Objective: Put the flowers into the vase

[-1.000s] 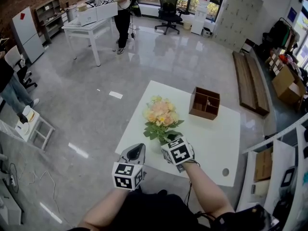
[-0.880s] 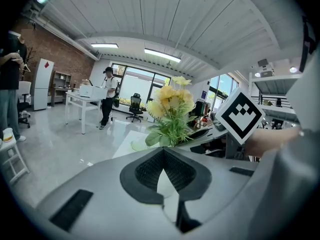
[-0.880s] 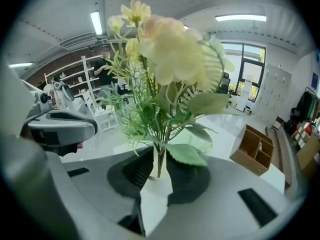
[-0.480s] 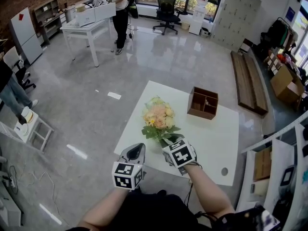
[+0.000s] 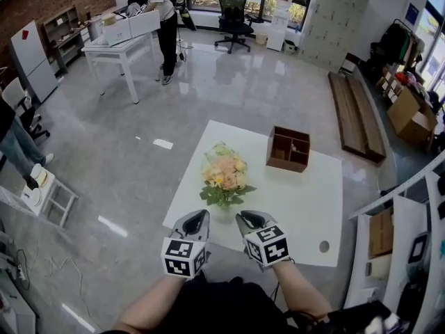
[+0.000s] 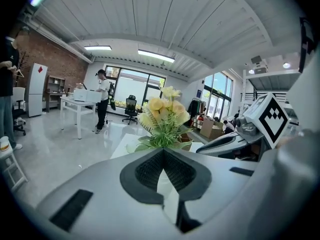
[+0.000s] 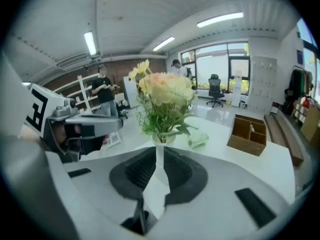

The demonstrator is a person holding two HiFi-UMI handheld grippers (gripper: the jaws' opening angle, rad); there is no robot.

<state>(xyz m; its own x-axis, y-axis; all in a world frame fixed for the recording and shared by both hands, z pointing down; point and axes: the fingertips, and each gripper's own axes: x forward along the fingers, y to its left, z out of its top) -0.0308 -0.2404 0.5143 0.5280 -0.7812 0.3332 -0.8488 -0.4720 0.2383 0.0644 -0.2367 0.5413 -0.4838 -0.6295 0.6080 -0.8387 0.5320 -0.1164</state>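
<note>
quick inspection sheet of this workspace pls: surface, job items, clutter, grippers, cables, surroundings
surface: white table, small round hole near its right front corner
job's things: flowers stand upright in the white vase, near the table's front left
clutter: wooden divided box at the table's far side
grippers: left gripper jaws together, empty; right gripper jaws closing, nothing between them
cables: loose cable on the floor, far left
surroundings: person at a white desk; office chair

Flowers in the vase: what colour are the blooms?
Pale peach and yellow flowers, a few cream; the right gripper view shows them best.
</note>
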